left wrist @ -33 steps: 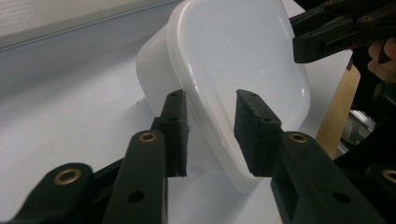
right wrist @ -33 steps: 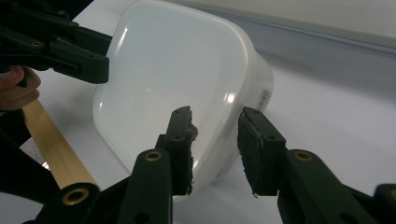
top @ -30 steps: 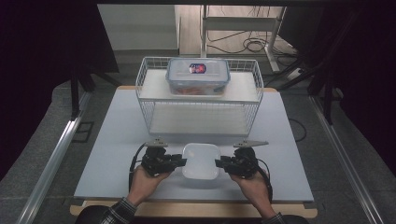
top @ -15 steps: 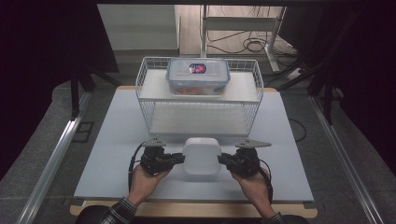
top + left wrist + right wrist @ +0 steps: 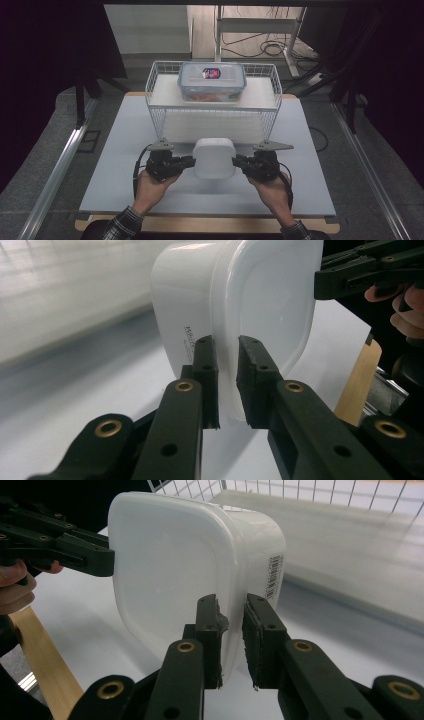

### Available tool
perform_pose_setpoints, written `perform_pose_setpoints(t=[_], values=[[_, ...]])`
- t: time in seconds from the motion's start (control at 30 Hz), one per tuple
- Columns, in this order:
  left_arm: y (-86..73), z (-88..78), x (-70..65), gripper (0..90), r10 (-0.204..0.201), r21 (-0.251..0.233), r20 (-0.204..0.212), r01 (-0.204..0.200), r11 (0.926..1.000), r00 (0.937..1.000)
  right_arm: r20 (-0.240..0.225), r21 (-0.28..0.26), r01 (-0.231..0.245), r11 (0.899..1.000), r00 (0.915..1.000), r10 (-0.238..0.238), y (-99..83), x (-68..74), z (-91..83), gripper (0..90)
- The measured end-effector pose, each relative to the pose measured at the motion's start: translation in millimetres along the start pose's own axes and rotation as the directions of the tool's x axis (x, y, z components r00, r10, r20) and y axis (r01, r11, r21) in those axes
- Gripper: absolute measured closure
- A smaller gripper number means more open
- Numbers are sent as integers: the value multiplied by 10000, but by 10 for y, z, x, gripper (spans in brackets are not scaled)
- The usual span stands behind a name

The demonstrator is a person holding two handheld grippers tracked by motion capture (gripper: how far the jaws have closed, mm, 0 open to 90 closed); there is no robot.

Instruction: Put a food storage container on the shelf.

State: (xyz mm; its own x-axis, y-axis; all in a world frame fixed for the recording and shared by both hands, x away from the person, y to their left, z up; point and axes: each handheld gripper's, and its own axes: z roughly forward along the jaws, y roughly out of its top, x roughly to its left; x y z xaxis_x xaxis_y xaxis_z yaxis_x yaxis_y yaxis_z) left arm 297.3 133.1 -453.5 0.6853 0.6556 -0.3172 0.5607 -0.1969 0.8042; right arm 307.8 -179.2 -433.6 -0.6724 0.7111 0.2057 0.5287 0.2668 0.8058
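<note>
Both the left gripper [image 5: 189, 161] and right gripper [image 5: 237, 161] clamp the rim of a white container [image 5: 214, 158] above a pale grey table [image 5: 125, 150], before a wire rack [image 5: 162, 112], dark room around.

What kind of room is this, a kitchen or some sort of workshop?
Probably a lab or test room, not a kitchen: a bare white table bears only a wire rack, loose cables lie on the floor behind, and dark curtains hang at the sides.

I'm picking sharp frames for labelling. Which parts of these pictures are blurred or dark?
High view: dim, surroundings black. Left gripper view: table smeared, white container sharp. Right gripper view: wire basket soft, barcode readable.
</note>
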Motion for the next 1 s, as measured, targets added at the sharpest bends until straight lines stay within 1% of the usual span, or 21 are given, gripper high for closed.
perform_pose_setpoints(t=[0.07,0.1,0.13,0.17,0.2,0.37,0.4,0.5,0.53,0.57,0.6,0.63,0.7,0.73,0.8,0.83,0.87,0.9,0.93,0.97,1.0], values=[[44,-27,-3,798,88,-34,-29,-88,10000,10000,-14,-93,82,9999,10000,-82,78,11,-20,776],[69,-42,-6,798,132,-64,-56,-132,9999,9999,-14,-93,82,9999,10000,-82,78,11,-20,776],[129,-74,-16,798,218,-116,-117,-219,9997,9997,-18,-172,125,9998,9999,-126,129,16,-38,775],[129,-74,-16,798,218,-116,-117,-219,9997,9997,-18,-172,125,9998,9999,-126,129,16,-38,775],[175,-97,-21,799,258,-163,-137,-260,9995,9996,-48,-269,143,9995,9999,-145,183,16,-54,775],[296,-157,-19,798,358,-315,-134,-362,9989,9993,-98,-447,186,9988,9998,-191,300,16,-96,776],[296,-157,-19,798,358,-315,-134,-362,9989,9993,-98,-447,186,9988,9998,-191,300,16,-96,776],[383,-191,-23,798,427,-408,-185,-434,9982,9989,-100,-632,251,9977,9996,-258,409,14,-135,776],[435,-212,-22,799,532,-423,-220,-541,9976,9983,-86,-679,261,9973,9996,-268,436,17,-144,776],[435,-212,-22,798,532,-423,-220,-541,9976,9983,-87,-724,270,9970,9996,-277,456,19,-151,776],[493,-236,-25,798,599,-484,-227,-609,9970,9979,-84,-780,284,9965,9995,-292,482,20,-160,776],[493,-236,-25,798,599,-484,-227,-609,9970,9979,-81,-827,309,9961,9995,-317,509,20,-170,776],[550,-262,-32,798,621,-537,-285,-636,9965,9977,-78,-900,322,9954,9994,-331,563,22,-191,776],[608,-291,-33,798,689,-585,-314,-706,9958,9971,-84,-957,347,9948,9993,-356,590,22,-196,776],[636,-305,-34,799,698,-635,-332,-718,9954,9970,-78,-985,366,9945,9993,-376,618,21,-203,776],[662,-319,-35,798,701,-672,-343,-723,9951,9969,-106,-1080,365,9935,9992,-379,674,19,-211,776],[713,-348,-34,798,719,-746,-365,-745,9944,9967,-126,-1113,351,9932,9992,-367,702,19,-216,776],[713,-348,-34,798,719,-746,-365,-745,9944,9967,-127,-1150,356,9927,9992,-373,729,20,-221,776],[760,-375,-34,799,744,-836,-395,-775,9935,9964,-121,-1196,383,9921,9991,-400,756,21,-225,776],[760,-375,-34,799,744,-836,-395,-775,9935,9964,-121,-1196,383,9921,9991,-400,756,21,-225,776],[805,-401,-31,799,751,-915,-397,-785,9927,9964,-123,-1254,385,9914,9991,-403,806,24,-235,775]])
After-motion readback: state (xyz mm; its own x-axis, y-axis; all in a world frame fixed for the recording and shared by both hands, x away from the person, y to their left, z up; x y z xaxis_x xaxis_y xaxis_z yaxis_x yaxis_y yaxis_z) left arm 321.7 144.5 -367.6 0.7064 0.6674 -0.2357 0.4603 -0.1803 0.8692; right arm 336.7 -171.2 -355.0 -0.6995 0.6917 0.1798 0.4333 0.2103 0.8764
